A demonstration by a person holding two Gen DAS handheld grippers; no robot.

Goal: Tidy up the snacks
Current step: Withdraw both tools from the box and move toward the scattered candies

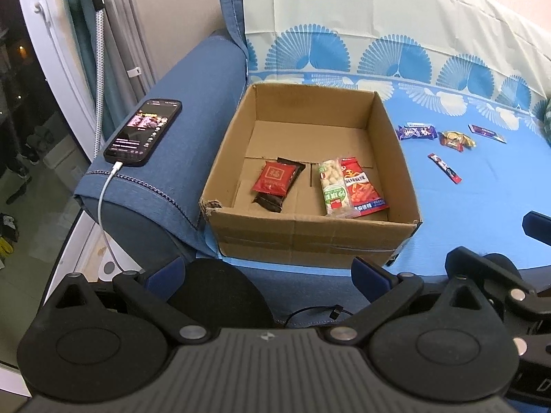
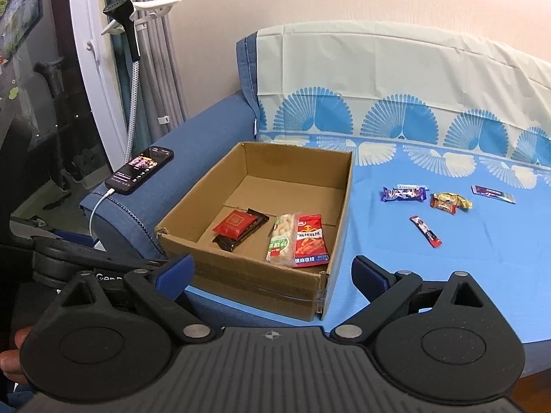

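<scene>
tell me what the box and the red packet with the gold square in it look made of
The box looks like brown corrugated cardboard, matte, with a torn, fraying corner and clear tape across its front wall. The red packet looks like thin plastic or foil film, slightly glossy, with crimped sealed ends; the picture cannot settle which. It lies on top of a dark wrapper.

I see a matt brown cardboard box (image 1: 310,234) with a torn, rough corner, resting on a smooth, faintly creased plastic sheet (image 2: 430,261) over the sofa's (image 1: 193,103) woven blue cloth. The snack wrappers (image 2: 308,241) shine like glossy foil and film. My fingers (image 2: 174,272) look matt blue plastic, with metal rivets behind them.
</scene>
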